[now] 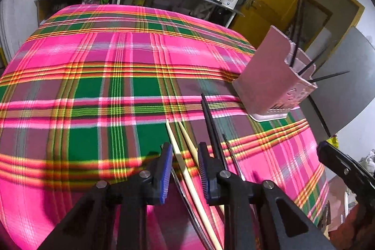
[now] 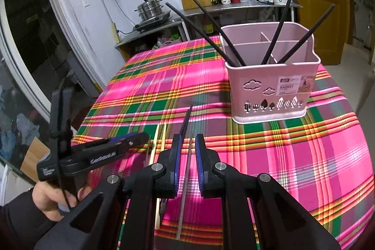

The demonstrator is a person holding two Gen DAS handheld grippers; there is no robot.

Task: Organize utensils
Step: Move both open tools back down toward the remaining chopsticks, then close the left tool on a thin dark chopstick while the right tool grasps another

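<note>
Left wrist view: the left tongs [image 1: 182,170] stand unclenched low in the frame, straddling two pale wooden chopsticks [image 1: 181,154] lying on the plaid tabletop [image 1: 93,86], pads apart from them. Black chopsticks [image 1: 209,121] lie just right of the right-hand pad. Right wrist view: the right tongs [image 2: 187,164], also released, frame a thin grey utensil [image 2: 185,170] whose dark end points up the frame toward the pink basket [image 2: 269,90], upper right, already holding four black sticks. I judge all of these light, stiff, smooth and apt to roll or pivot; grip near mid-length, pads square across the shaft.
</note>
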